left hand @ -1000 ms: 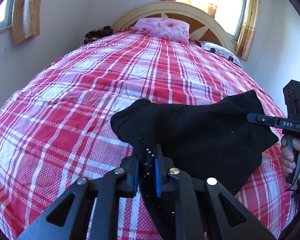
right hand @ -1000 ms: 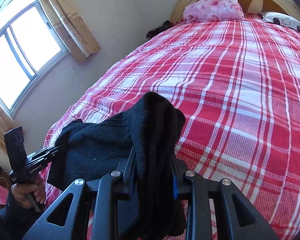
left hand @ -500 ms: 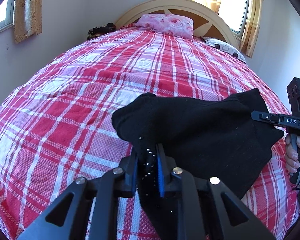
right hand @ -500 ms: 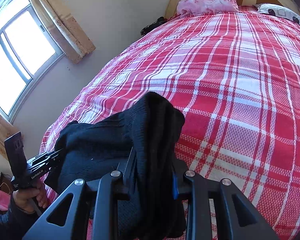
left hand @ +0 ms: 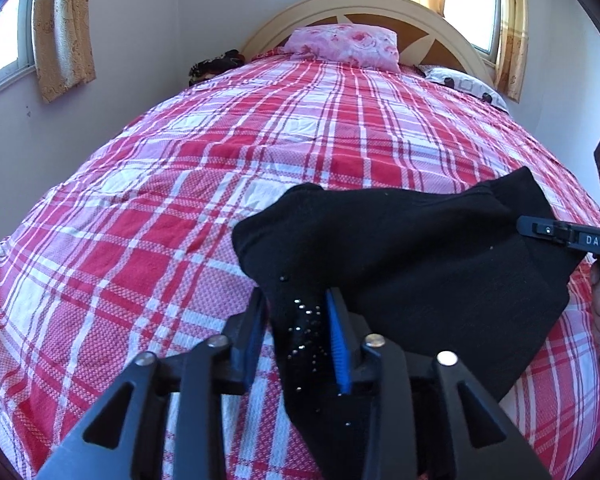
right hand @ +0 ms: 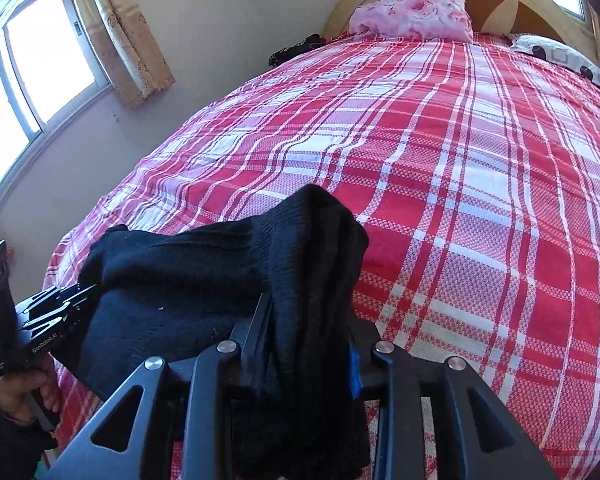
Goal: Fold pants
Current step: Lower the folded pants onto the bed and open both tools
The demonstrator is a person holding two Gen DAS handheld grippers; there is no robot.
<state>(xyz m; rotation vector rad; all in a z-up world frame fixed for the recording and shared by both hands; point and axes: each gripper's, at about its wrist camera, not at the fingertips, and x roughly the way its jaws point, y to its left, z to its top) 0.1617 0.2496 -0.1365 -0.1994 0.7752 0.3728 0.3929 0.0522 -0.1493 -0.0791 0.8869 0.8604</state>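
Above a red plaid bedspread (left hand: 180, 208), I hold the black pants (left hand: 400, 248) stretched between both tools, clear of the near end of the bed. My left gripper (left hand: 296, 328) has its jaws clamped on one bunched end of the fabric; my right gripper (right hand: 308, 344) is pinched shut on the other, thick folds spilling over it. Holding both ends apart likely keeps the cloth taut and level, ready to lay flat on the open bedspread ahead of the pink floral pillow (left hand: 344, 42).

One pants (left hand: 420, 256), two tongs (left hand: 296, 320), two pillows (left hand: 344, 44).
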